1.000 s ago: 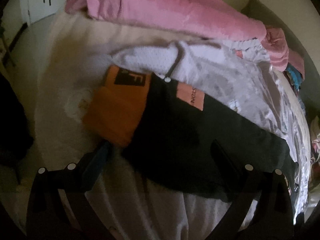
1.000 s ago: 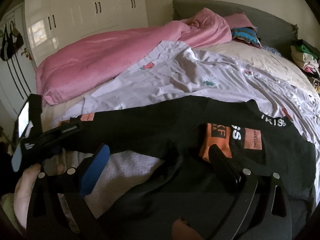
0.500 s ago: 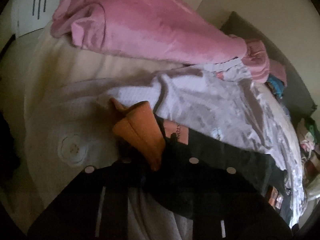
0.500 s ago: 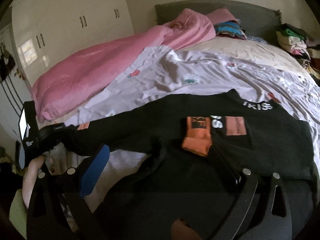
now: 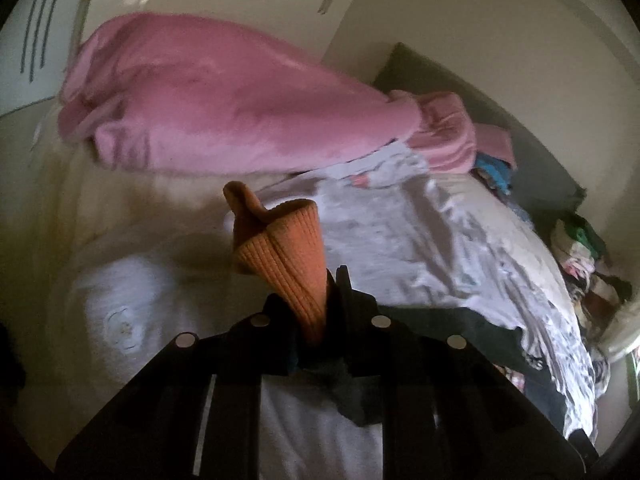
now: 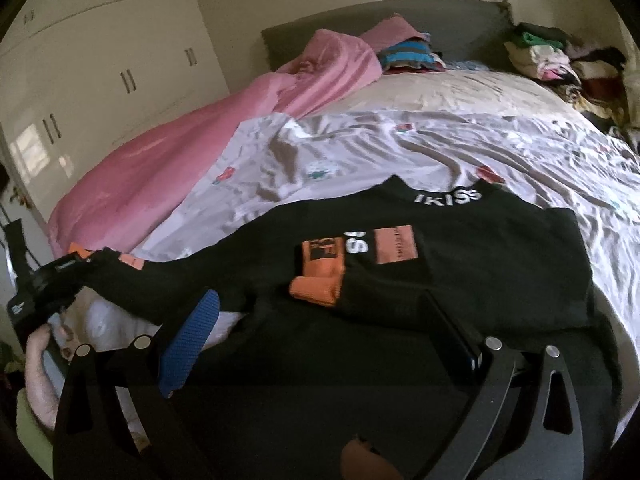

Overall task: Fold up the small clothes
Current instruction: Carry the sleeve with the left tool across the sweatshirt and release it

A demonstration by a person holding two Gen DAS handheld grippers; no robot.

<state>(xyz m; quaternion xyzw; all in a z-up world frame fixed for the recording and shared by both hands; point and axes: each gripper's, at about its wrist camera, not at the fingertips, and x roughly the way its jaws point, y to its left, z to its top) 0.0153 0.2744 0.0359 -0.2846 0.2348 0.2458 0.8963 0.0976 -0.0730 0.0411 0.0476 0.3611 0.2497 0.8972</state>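
Observation:
A black sweater point(image 6: 460, 264) lies spread on the bed, one orange-cuffed sleeve point(image 6: 320, 280) folded across its chest. The other sleeve stretches left to my left gripper point(image 6: 56, 284), held by a person's hand point(image 6: 40, 356). In the left wrist view my left gripper point(image 5: 324, 312) pinches that sleeve's orange ribbed cuff point(image 5: 280, 256), which stands up off the bed. Its jaws are closing the last bit, with the pads pressing on the cuff. My right gripper point(image 6: 320, 340) is open over the sweater's lower part, its blue-padded finger point(image 6: 188, 344) and dark finger point(image 6: 452, 336) wide apart, nothing between them.
A pink duvet point(image 6: 168, 160) is bunched along the bed's left side. A floral sheet point(image 6: 400, 152) covers the middle. Folded clothes point(image 6: 408, 56) and a loose clothes pile point(image 6: 560, 56) sit by the grey headboard point(image 6: 360, 24). White wardrobes point(image 6: 100, 72) line the left wall.
My left gripper went from wide open to shut on the orange cuff and rose, lifting it off the bed. My right gripper slid to the right over the sweater and stayed open.

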